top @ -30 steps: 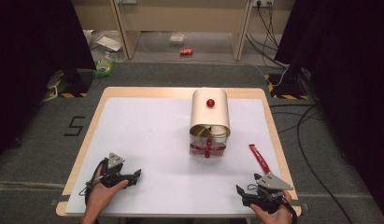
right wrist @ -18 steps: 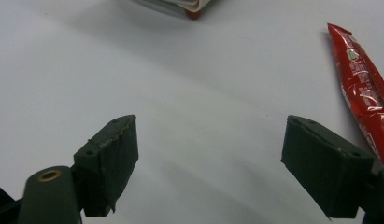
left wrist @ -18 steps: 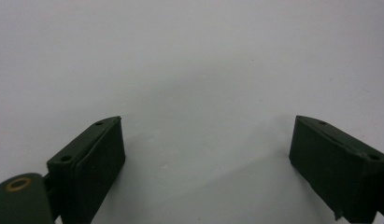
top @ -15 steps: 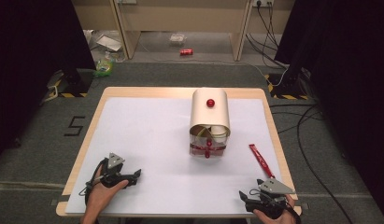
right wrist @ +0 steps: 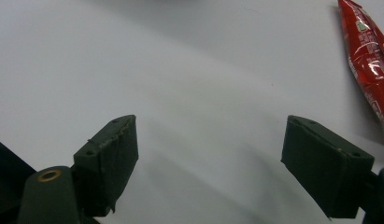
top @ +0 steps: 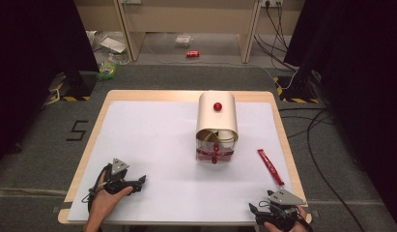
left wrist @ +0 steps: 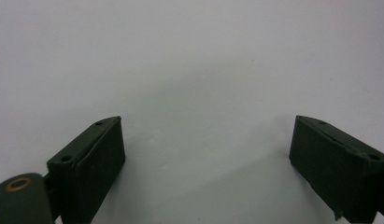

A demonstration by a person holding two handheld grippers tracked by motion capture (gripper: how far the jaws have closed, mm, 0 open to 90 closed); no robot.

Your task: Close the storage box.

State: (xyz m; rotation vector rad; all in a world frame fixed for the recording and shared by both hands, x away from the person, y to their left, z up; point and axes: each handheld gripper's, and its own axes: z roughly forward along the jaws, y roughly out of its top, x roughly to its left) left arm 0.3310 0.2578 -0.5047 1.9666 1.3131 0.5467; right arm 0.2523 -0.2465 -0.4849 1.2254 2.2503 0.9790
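Note:
A cream bread-bin-like box (top: 216, 118) with a red knob (top: 217, 106) on its rounded lid stands right of the table's middle, its front open toward me with cups and a red-trimmed piece inside. A long red snack packet (top: 270, 166) lies on the white surface to its right; the same red packet (right wrist: 369, 56) appears at the right edge of the right gripper view. My left gripper (top: 143, 180) rests open near the front left edge, its jaws wide over bare white surface (left wrist: 203, 93). My right gripper (top: 251, 209) sits open at the front right edge, nothing between its jaws.
The white sheet covers a wooden table (top: 152, 95). Beyond the far edge are table legs, cables, a red can (top: 192, 53) and litter on the floor. Black stands flank both sides.
My right gripper has drawn back toward the front edge of the table. The left gripper and the box have not moved.

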